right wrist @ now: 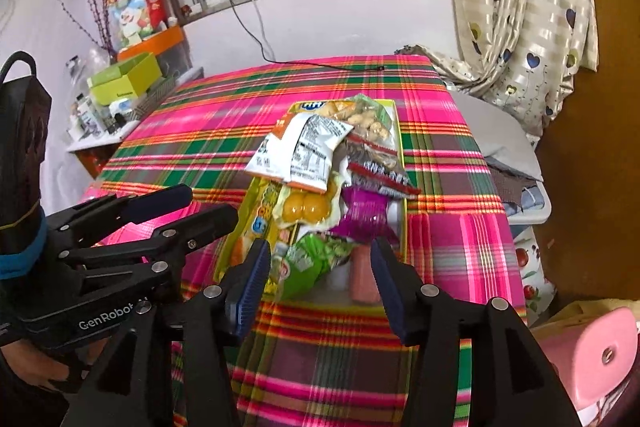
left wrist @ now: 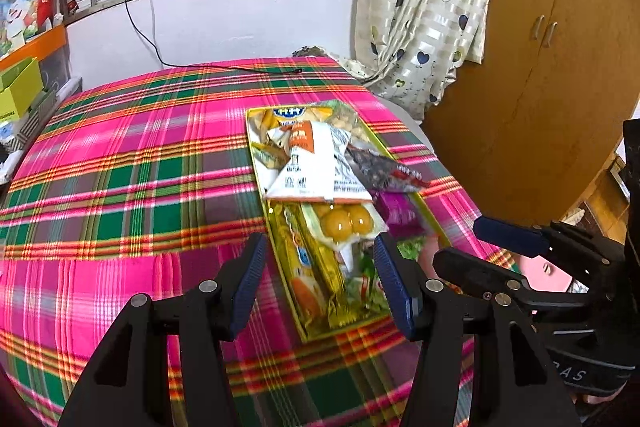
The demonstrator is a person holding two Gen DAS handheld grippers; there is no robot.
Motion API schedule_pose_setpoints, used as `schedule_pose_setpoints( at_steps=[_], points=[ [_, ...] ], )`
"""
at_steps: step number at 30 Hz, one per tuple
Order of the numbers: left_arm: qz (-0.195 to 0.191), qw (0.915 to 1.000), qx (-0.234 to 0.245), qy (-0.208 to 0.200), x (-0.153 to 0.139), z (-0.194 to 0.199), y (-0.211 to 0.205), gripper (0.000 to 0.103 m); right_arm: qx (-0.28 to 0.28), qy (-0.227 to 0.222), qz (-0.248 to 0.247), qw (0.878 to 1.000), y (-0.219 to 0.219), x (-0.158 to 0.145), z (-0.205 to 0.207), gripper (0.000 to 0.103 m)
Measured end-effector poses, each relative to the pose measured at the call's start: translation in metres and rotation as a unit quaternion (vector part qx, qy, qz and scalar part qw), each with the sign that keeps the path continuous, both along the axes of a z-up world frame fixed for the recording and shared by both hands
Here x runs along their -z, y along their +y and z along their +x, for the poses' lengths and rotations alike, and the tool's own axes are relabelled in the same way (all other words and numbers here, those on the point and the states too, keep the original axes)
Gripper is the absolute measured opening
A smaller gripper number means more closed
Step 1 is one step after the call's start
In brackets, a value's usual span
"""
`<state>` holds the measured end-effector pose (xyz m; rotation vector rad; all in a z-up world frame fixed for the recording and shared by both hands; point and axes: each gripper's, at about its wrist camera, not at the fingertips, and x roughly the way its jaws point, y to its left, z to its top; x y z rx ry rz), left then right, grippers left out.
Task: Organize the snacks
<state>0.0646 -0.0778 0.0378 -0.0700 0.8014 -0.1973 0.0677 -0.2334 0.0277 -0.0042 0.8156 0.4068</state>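
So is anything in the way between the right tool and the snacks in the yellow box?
Nothing visible blocks it. The right tool is open with nothing between its pads, just above the near end of the yellow box. The green packet and the pink sausage lie right ahead. The left tool stays off to one side.

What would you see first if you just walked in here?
First, the bright pink and green plaid tablecloth covering the whole table. Then the long yellow tray on its right half, heaped with snack packets, a white and orange bag lying on top. Nearest the camera, two black grippers hover open over the tray's near end.
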Motion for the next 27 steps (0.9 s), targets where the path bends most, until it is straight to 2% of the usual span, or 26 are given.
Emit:
schedule_pose_setpoints(
  at_steps=[15,20,27],
  points=[
    [0.009,0.9999,0.005,0.006,0.008,-0.032,-0.001,0.056,0.001,-0.003,-0.019,1.0,0.004,0.009,-0.032,0.052],
    [0.022,0.9998,-0.002,-0.001,0.008,-0.039,-0.001,0.056,-0.002,-0.006,-0.024,1.0,0.007,0.01,-0.036,0.052],
    [0.01,0.9999,0.0,0.013,0.018,-0.037,0.002,0.056,0.0,0.002,-0.027,1.0,0.01,0.017,-0.035,0.052]
  ],
)
